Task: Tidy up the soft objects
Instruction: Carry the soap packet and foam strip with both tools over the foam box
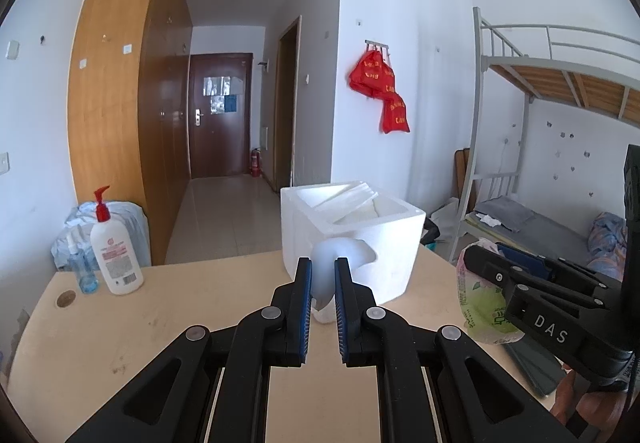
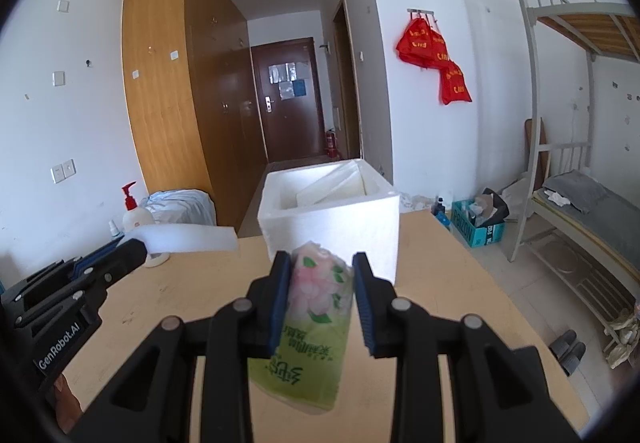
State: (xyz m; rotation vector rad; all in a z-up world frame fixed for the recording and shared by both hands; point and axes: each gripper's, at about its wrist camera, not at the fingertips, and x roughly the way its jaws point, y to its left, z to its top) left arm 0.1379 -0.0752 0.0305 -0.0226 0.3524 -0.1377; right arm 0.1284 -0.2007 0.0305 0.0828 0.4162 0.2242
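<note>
We carry both toward the foam box (image 1: 352, 231): left claw (image 1: 323, 283) pinching foam sheet (image 1: 328, 267), right claw (image 2: 320, 283) clamping tissue pack (image 2: 312, 323).

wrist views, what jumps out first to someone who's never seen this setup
Each gripper is carrying something soft: the left gripper is shut on a white foam sheet, the right gripper on a green floral tissue pack. Straight ahead of both, an open white foam box stands on the beige table, and red bags hang on the far wall.
</note>
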